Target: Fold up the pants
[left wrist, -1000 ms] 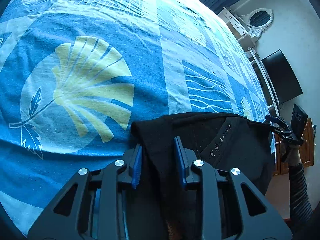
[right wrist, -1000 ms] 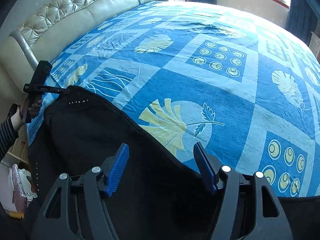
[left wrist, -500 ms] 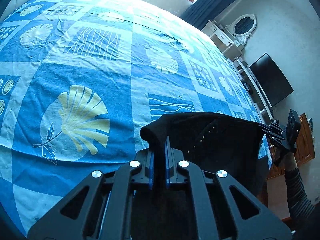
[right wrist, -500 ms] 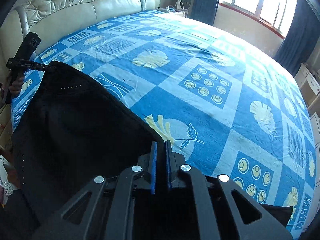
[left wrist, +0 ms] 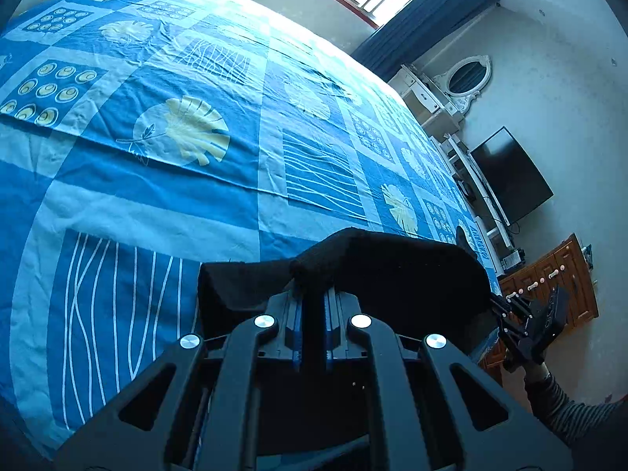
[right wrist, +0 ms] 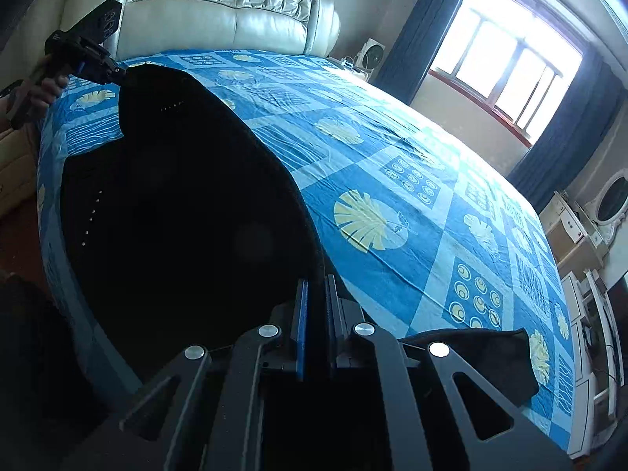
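The folding looks barely begun: both grippers have a hold on the black pants [right wrist: 188, 212], lifted by one edge above the bed [left wrist: 157, 180], and no crease or fold is laid down yet, so I'd judge nearly all the work is left. The left gripper [left wrist: 314, 314] has its jaws pinched tight on a bunched corner of the fabric, and the right gripper [right wrist: 316, 314] is likewise clamped down on the cloth's edge at the near side of the bed.

Between them the pants hang stretched like a dark sheet, the upper edge taut from one gripper to the other and the rest draping down over the near edge of the bed. The fabric is plain black, soft and limp, with a short row of small pale studs [right wrist: 92, 212] along one side. A loose flap lies on the blue patterned bedsheet [right wrist: 392, 180] just to the right of the right gripper.
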`<state>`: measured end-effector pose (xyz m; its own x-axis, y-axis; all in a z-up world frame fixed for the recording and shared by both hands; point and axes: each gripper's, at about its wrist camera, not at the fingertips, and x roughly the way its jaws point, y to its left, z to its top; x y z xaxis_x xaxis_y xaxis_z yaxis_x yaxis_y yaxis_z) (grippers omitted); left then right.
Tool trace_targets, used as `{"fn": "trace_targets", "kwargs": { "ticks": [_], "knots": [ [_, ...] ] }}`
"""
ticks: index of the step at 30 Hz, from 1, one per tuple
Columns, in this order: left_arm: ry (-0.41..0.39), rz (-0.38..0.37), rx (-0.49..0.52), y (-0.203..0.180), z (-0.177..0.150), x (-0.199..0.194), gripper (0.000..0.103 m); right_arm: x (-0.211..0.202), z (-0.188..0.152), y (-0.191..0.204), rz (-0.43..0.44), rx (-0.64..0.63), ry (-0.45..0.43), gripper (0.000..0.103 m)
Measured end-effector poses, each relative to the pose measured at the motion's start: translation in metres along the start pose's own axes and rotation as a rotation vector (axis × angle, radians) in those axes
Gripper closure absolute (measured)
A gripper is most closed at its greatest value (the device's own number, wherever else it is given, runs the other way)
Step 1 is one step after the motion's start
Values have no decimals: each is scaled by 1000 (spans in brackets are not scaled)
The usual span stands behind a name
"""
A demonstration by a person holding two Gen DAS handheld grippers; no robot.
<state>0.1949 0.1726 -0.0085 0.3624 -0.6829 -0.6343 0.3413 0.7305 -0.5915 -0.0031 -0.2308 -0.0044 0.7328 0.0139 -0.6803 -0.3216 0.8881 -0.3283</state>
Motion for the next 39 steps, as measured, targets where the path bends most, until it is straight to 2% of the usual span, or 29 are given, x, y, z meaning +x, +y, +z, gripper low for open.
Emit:
{"fn": "trace_targets", "kwargs": {
  "ticks": [4, 9, 11, 12, 13, 15, 17, 18, 19, 21, 24, 25, 27, 30, 32, 34, 39],
  "knots": [
    [1, -9, -80, 21, -36, -6, 94, 8, -27, 15, 37, 39, 41, 95],
    [47, 7, -161, 43, -70, 6, 92, 22, -53, 43, 15, 14, 85, 94],
    [68, 17, -184, 48, -81, 11, 91, 23, -60, 48, 5, 27, 83, 88],
    [72, 31, -191, 49, -86, 11, 91, 20, -64, 52, 4, 29, 80, 81],
    [70, 53, -193, 49, -90, 10, 91, 16, -66, 55, 4, 23, 78, 68],
    [58, 86, -196, 50, -99, 4, 87, 5, -69, 61, -7, 9, 60, 54],
    [45, 87, -229, 52, -104, -3, 74, -6, -71, 62, -3, 9, 58, 52],
    [34, 76, -252, 52, -107, -9, 72, -10, -72, 59, 20, 33, 67, 52],
    [25, 66, -275, 52, -110, -13, 67, -15, -74, 55, 52, 79, 76, 52],
    [-4, 40, -312, 47, -117, -22, 66, -22, -77, 40, 124, 228, 80, 52],
    [-40, 0, -346, 31, -123, -28, 61, -28, -85, 11, 274, 531, 69, 52],
    [-46, -2, -352, 26, -123, -27, 55, -26, -89, 4, 330, 629, 65, 52],
    [-59, 14, -365, 19, -120, -22, 54, -20, -95, -6, 433, 801, 76, 52],
    [-67, 16, -419, 21, -113, -11, 54, -7, -105, -14, 524, 1013, 87, 50],
    [-73, 9, -455, 24, -109, -3, 54, 2, -110, -15, 595, 1145, 94, 45],
    [-78, 17, -475, 26, -106, 2, 54, 10, -113, -11, 647, 1225, 99, 44],
    [-71, 2, -529, 30, -107, 15, 54, 24, -107, 3, 670, 1270, 94, 44]
  ]
}}
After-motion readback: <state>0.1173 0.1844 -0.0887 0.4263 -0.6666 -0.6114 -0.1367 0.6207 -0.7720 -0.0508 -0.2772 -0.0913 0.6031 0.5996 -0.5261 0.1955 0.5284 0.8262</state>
